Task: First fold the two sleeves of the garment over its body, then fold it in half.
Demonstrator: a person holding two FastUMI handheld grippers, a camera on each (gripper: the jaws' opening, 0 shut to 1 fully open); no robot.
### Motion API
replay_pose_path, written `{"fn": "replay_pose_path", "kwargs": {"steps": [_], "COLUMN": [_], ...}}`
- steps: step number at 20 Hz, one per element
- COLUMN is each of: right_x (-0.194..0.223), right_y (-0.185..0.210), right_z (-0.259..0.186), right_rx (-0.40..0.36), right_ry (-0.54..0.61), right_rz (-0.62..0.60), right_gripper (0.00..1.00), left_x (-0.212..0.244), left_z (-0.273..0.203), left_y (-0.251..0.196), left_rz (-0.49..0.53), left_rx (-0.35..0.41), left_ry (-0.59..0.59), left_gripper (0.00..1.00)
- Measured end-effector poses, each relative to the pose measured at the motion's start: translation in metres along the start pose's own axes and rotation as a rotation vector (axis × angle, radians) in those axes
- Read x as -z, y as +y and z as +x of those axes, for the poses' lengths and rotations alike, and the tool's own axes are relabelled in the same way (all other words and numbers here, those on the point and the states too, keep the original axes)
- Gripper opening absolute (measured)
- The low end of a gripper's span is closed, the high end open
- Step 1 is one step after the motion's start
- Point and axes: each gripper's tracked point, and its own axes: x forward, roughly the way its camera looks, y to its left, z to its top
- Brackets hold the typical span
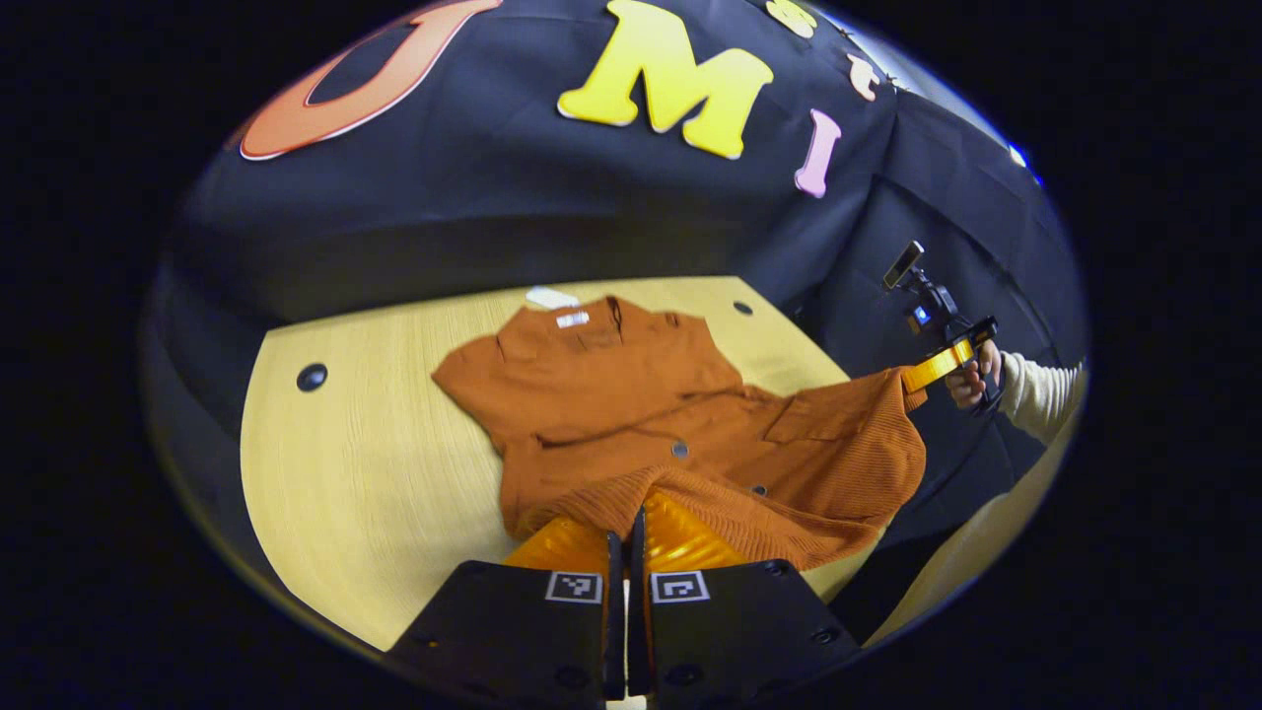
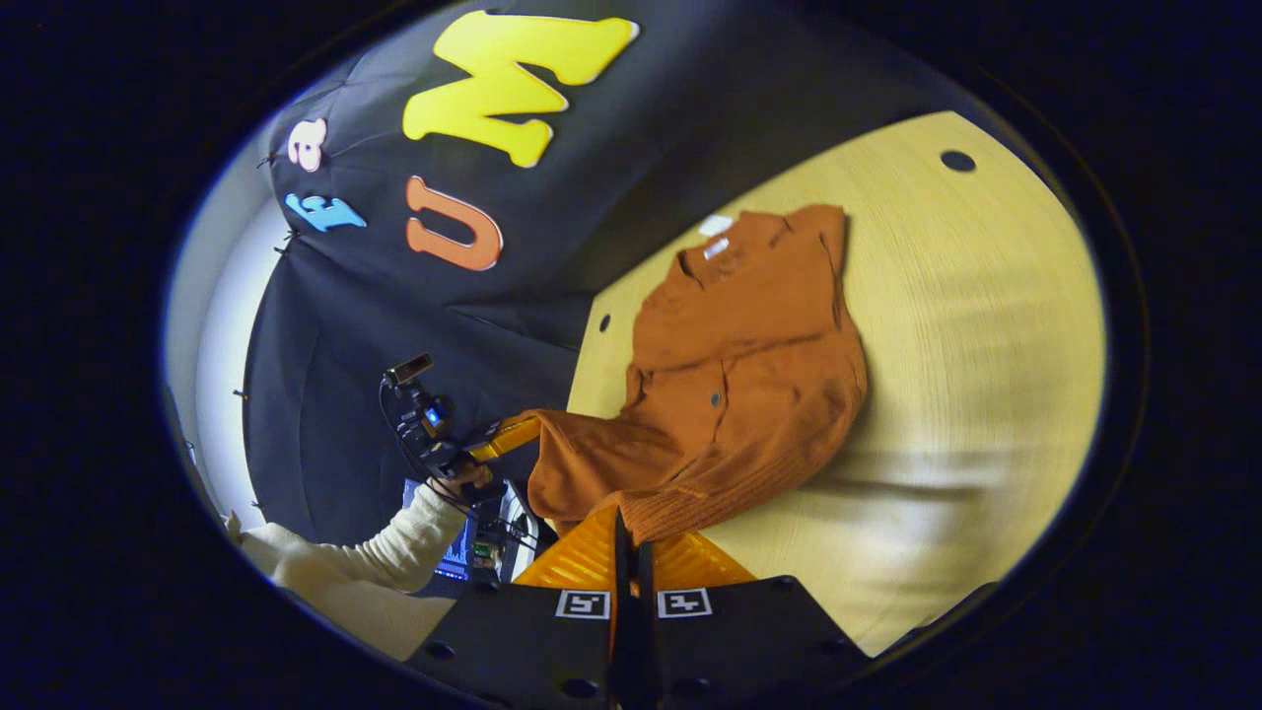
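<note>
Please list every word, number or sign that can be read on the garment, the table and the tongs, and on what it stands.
Neck label on the orange garment: too small to read.
Square markers on the left tongs and right tongs: coded patterns, no letters.
Table: none.

Right gripper view: both grippers pinching the hem of the orange garment [image 2: 749,365], hem raised off the table [image 2: 986,325].

Right gripper [image 2: 627,537] at bottom, fingers closed on the ribbed hem corner. Left gripper [image 2: 513,434] farther off, held by a hand [image 2: 463,480] in a cream sleeve [image 2: 394,552], clamped on the other hem corner. Collar end flat on the wood, sleeves folded in.
</note>
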Motion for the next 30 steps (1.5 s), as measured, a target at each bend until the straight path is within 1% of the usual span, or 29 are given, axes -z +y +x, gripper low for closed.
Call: {"fn": "replay_pose_path", "kwargs": {"steps": [1, 4, 5, 6, 8, 10, 12, 13, 14, 15, 17, 18, 19, 20, 21, 22, 23, 24, 25, 26, 27, 28, 30], "right_x": [-0.023, -0.075, -0.093, -0.121, -0.160, -0.193, -0.230, -0.246, -0.270, -0.284, -0.300, -0.302, -0.309, -0.313, -0.313, -0.312, -0.306, -0.299, -0.297, -0.304, -0.295, -0.296, -0.303], "right_y": [0.001, -0.002, -0.001, 0.000, -0.003, -0.008, -0.021, -0.032, -0.043, -0.050, -0.072, -0.081, -0.095, -0.097, -0.106, -0.115, -0.131, -0.147, -0.162, -0.164, -0.168, -0.169, -0.170], "right_z": [-0.003, -0.009, -0.002, 0.013, 0.033, 0.050, 0.070, 0.080, 0.092, 0.099, 0.105, 0.109, 0.115, 0.124, 0.133, 0.141, 0.158, 0.174, 0.189, 0.201, 0.201, 0.204, 0.223], "right_rx": [0.004, 0.017, 0.019, 0.022, 0.023, 0.028, 0.045, 0.067, 0.065, 0.050, 0.044, 0.078, 0.086, 0.089, 0.081, 0.110, 0.170, 0.228, 0.240, 0.217, 0.208, 0.192, 0.198], "right_ry": [-0.028, -0.084, -0.103, -0.135, -0.194, -0.260, -0.353, -0.417, -0.507, -0.560, -0.627, -0.661, -0.718, -0.762, -0.809, -0.836, -0.830, -0.804, -0.797, -0.804, -0.819, -0.827, -0.809], "right_rz": [-0.024, -0.053, -0.059, -0.061, -0.044, -0.025, 0.026, 0.067, 0.133, 0.173, 0.233, 0.267, 0.312, 0.357, 0.428, 0.477, 0.523, 0.567, 0.595, 0.626, 0.658, 0.685, 0.695], "right_gripper": [0.03, 0.03, 0.02, 0.03, 0.03, 0.03, 0.02, 0.03, 0.03, 0.03, 0.03, 0.03, 0.03, 0.03, 0.03, 0.02, 0.03, 0.03, 0.03, 0.00, 0.03, 0.03, 0.04], "left_x": [-0.004, -0.017, -0.023, -0.030, -0.039, -0.038, -0.041, -0.044, -0.043, -0.044, -0.032, -0.028, -0.023, -0.016, -0.004, 0.007, 0.020, 0.030, 0.035, 0.040, 0.045, 0.047, 0.046], "left_z": [0.003, 0.000, -0.001, -0.004, -0.009, -0.013, -0.024, -0.031, -0.040, -0.039, -0.051, -0.053, -0.057, -0.061, -0.066, -0.072, -0.081, -0.092, -0.106, -0.120, -0.136, -0.112, -0.116], "left_y": [0.002, 0.013, 0.022, 0.033, 0.034, 0.034, 0.043, 0.049, 0.056, 0.058, 0.076, 0.077, 0.081, 0.085, 0.084, 0.082, 0.079, 0.076, 0.071, 0.066, 0.060, 0.065, 0.064], "left_rz": [-0.013, -0.079, -0.102, -0.147, -0.220, -0.279, -0.329, -0.379, -0.483, -0.559, -0.699, -0.755, -0.808, -0.865, -0.955, -1.036, -1.118, -1.188, -1.238, -1.263, -1.274, -1.279, -1.314], "left_rx": [0.001, 0.002, -0.003, -0.002, 0.000, -0.002, -0.015, -0.029, -0.035, -0.036, -0.050, -0.058, -0.075, -0.103, -0.116, -0.114, -0.123, -0.119, -0.107, -0.106, -0.104, -0.099, -0.105], "left_ry": [-0.032, -0.126, -0.162, -0.213, -0.277, -0.313, -0.353, -0.388, -0.441, -0.480, -0.547, -0.569, -0.584, -0.599, -0.623, -0.639, -0.650, -0.669, -0.688, -0.694, -0.687, -0.674, -0.672], "left_gripper": [0.04, 0.04, 0.04, 0.04, 0.04, 0.04, 0.04, 0.04, 0.04, 0.04, 0.04, 0.04, 0.04, 0.04, 0.04, 0.04, 0.07, 0.04, 0.04, 0.04, 0.04, 0.04, 0.06]}}
